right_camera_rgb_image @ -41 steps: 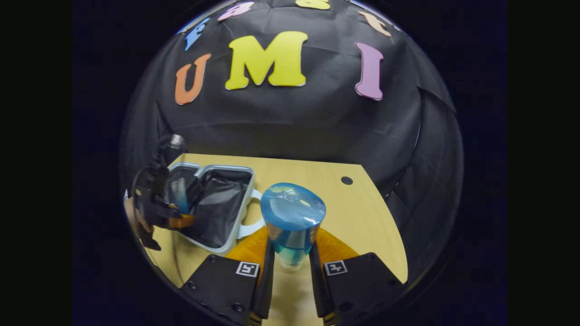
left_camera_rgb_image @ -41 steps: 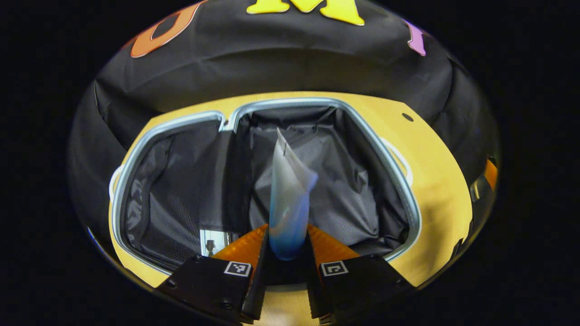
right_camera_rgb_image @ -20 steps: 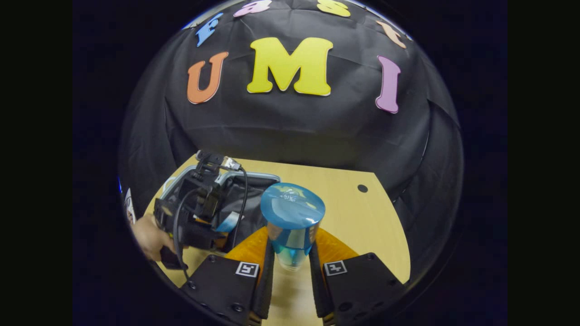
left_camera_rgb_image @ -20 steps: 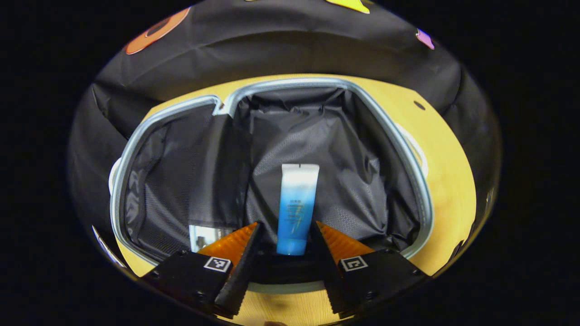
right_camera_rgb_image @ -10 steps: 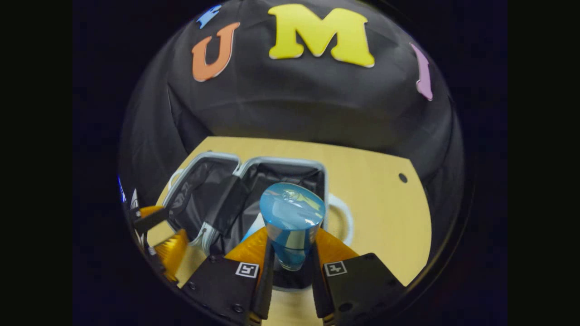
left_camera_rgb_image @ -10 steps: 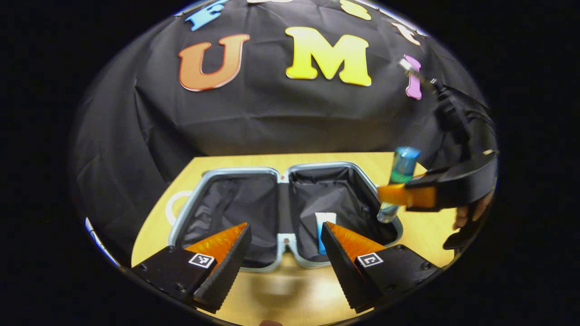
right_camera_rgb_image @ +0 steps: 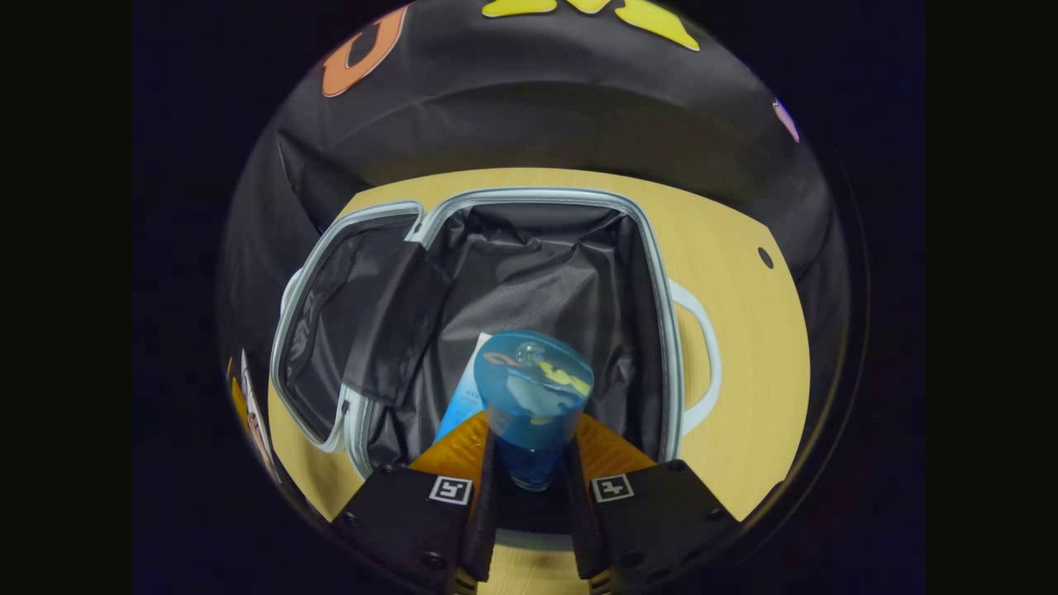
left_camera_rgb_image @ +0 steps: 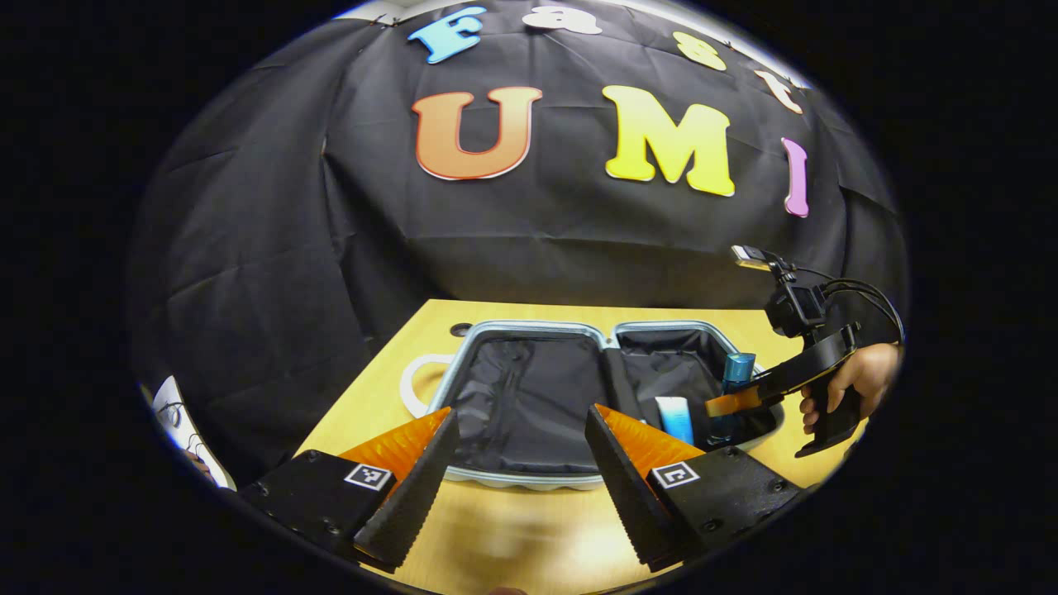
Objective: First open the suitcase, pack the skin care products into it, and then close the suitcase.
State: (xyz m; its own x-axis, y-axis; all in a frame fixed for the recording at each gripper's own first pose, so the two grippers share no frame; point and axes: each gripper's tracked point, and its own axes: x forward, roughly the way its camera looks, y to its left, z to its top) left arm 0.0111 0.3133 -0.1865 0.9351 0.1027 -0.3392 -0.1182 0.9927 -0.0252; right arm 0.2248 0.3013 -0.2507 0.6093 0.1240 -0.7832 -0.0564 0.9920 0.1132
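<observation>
The suitcase [left_camera_rgb_image: 529,397] lies open on the yellow table, its black lining up and its pale rim [right_camera_rgb_image: 661,314] showing. A white-and-blue tube [left_camera_rgb_image: 676,417] lies flat in its right half, seen also as the tube [right_camera_rgb_image: 463,397] beside the bottle. My left gripper [left_camera_rgb_image: 521,463] is open and holds nothing, back from the case's near edge. My right gripper [right_camera_rgb_image: 531,467] is shut on a blue bottle [right_camera_rgb_image: 533,388], held upright over the right half near the tube. From the left gripper view, that right gripper [left_camera_rgb_image: 731,403] holds the bottle [left_camera_rgb_image: 736,372] low inside the case.
A hand [left_camera_rgb_image: 860,380] holds the right gripper's handle at the case's right side. White loop handles [right_camera_rgb_image: 702,364] stick out from the case's sides. The table [right_camera_rgb_image: 744,347] has a small round hole [right_camera_rgb_image: 766,257] and bare wood to the right.
My left gripper let go of the tube in the case's right half, opened, and drew back and leftward. My right gripper carried the bottle from beside the case to over its right half.
</observation>
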